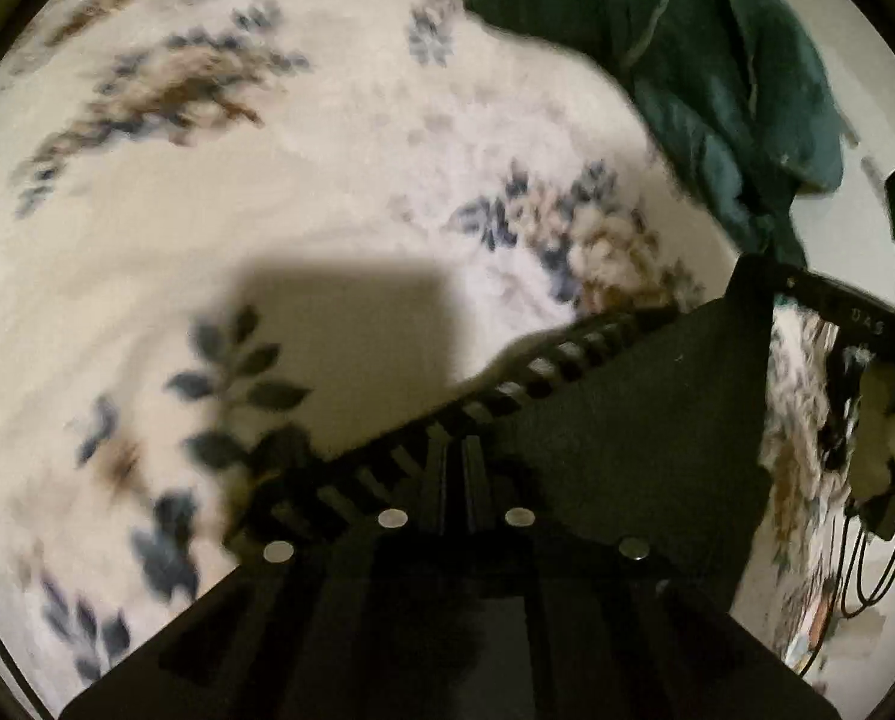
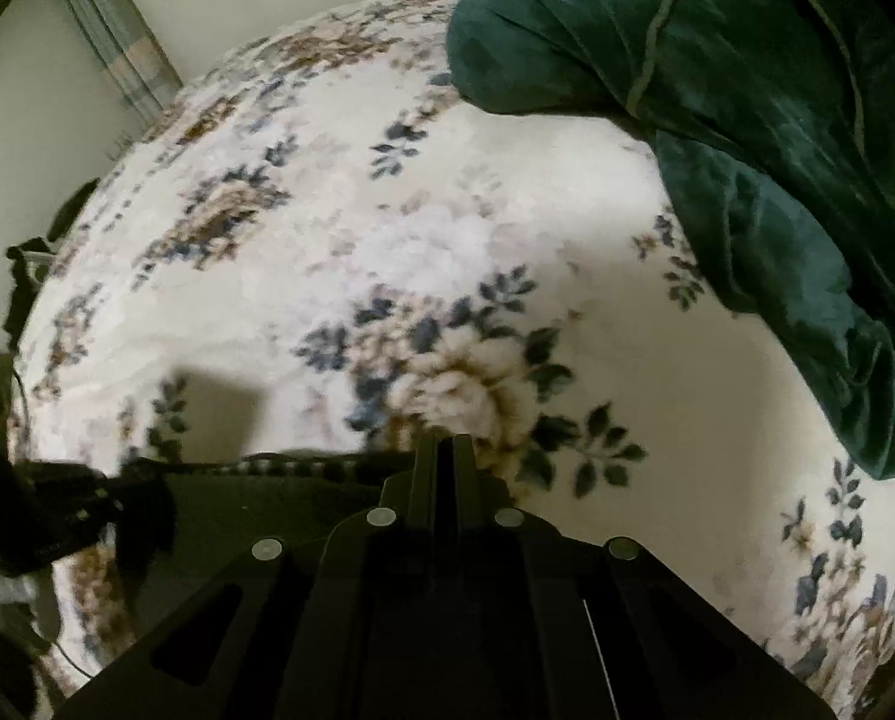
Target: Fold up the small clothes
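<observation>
A small black garment (image 1: 627,396) with a checked, lace-like hem is stretched in the air between my two grippers above a floral blanket (image 1: 327,192). My left gripper (image 1: 462,450) is shut on one top corner of it. My right gripper (image 2: 445,450) is shut on the other corner; the garment (image 2: 255,492) runs left from its fingers to the other gripper (image 2: 69,510). In the left wrist view the right gripper (image 1: 837,312) shows at the cloth's far corner. The garment hides the blanket below it.
A dark green velvet blanket (image 2: 747,120) is bunched at the right and far side of the bed; it also shows in the left wrist view (image 1: 717,60). A wall and curtain (image 2: 105,30) stand beyond the bed. Cables (image 1: 867,558) hang at the right.
</observation>
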Demonstrator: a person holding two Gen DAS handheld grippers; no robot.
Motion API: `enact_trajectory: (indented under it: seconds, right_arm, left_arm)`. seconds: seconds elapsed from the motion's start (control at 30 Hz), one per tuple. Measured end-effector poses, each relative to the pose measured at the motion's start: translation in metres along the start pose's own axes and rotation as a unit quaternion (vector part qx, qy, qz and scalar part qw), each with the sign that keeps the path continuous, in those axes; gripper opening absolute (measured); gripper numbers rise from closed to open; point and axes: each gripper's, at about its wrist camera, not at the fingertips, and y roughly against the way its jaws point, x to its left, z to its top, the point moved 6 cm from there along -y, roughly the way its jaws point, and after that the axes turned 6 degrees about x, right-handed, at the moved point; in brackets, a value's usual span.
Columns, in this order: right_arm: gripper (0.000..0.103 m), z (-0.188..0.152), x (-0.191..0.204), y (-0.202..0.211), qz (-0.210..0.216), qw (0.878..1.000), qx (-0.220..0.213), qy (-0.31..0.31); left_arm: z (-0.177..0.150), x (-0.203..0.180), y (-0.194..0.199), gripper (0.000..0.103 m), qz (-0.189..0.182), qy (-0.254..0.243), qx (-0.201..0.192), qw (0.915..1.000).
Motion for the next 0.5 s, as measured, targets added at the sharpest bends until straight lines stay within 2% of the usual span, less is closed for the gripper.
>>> enact_trajectory:
  seconds: [0.03, 0.07, 0.1, 0.13, 0.2, 0.23, 0.27, 0.3, 0.37, 0.4, 0.47, 0.5]
  right_arm:
    - [0.003, 0.001, -0.005, -0.013, -0.013, 1.0, 0.012, -0.001]
    - [0.003, 0.001, -0.008, -0.03, -0.021, 0.999, 0.034, -0.004]
    - [0.003, -0.002, -0.013, -0.049, -0.017, 0.998, 0.064, -0.015]
    - [0.004, -0.01, -0.016, -0.072, 0.001, 0.993, 0.113, -0.023]
    - [0.005, -0.02, -0.018, -0.087, 0.037, 0.985, 0.164, -0.03]
    - [0.008, -0.022, -0.023, -0.083, 0.051, 0.984, 0.166, -0.035]
    - [0.02, -0.024, -0.028, -0.077, 0.057, 0.984, 0.166, -0.04]
    - [0.036, -0.027, -0.036, -0.067, 0.069, 0.983, 0.162, -0.052]
    - [0.046, -0.04, -0.059, -0.038, 0.092, 0.981, 0.141, -0.093]
    - [0.046, -0.051, -0.073, -0.021, 0.114, 0.977, 0.132, -0.119]
    - [0.046, -0.071, -0.088, -0.005, 0.131, 0.97, 0.134, -0.153]
    - [0.046, -0.085, -0.092, 0.002, 0.139, 0.966, 0.138, -0.169]
  left_arm:
    - [0.008, 0.01, -0.016, 0.0, 0.025, 0.005, 0.014, 0.9996]
    - [0.011, 0.02, -0.029, 0.0, 0.021, 0.018, 0.036, 0.9989]
    - [0.013, 0.025, -0.034, 0.0, 0.019, 0.033, 0.043, 0.9984]
    - [0.014, 0.027, -0.034, 0.0, 0.014, 0.04, 0.04, 0.9983]
    - [0.011, 0.022, -0.023, 0.0, 0.016, 0.038, 0.027, 0.9988]
    - [0.007, 0.022, -0.016, 0.0, 0.014, 0.047, 0.021, 0.9986]
    - [0.001, 0.022, -0.007, 0.0, 0.009, 0.062, 0.014, 0.9979]
    - [-0.004, 0.022, -0.001, 0.0, 0.01, 0.07, 0.009, 0.9974]
    - [-0.015, 0.023, 0.013, 0.002, 0.02, 0.088, -0.007, 0.9959]
    - [-0.023, 0.025, 0.02, 0.005, 0.034, 0.107, -0.015, 0.9936]
    - [-0.039, 0.025, 0.031, 0.032, 0.079, 0.131, -0.03, 0.9878]
    - [-0.045, 0.024, 0.036, 0.068, 0.1, 0.137, -0.035, 0.9849]
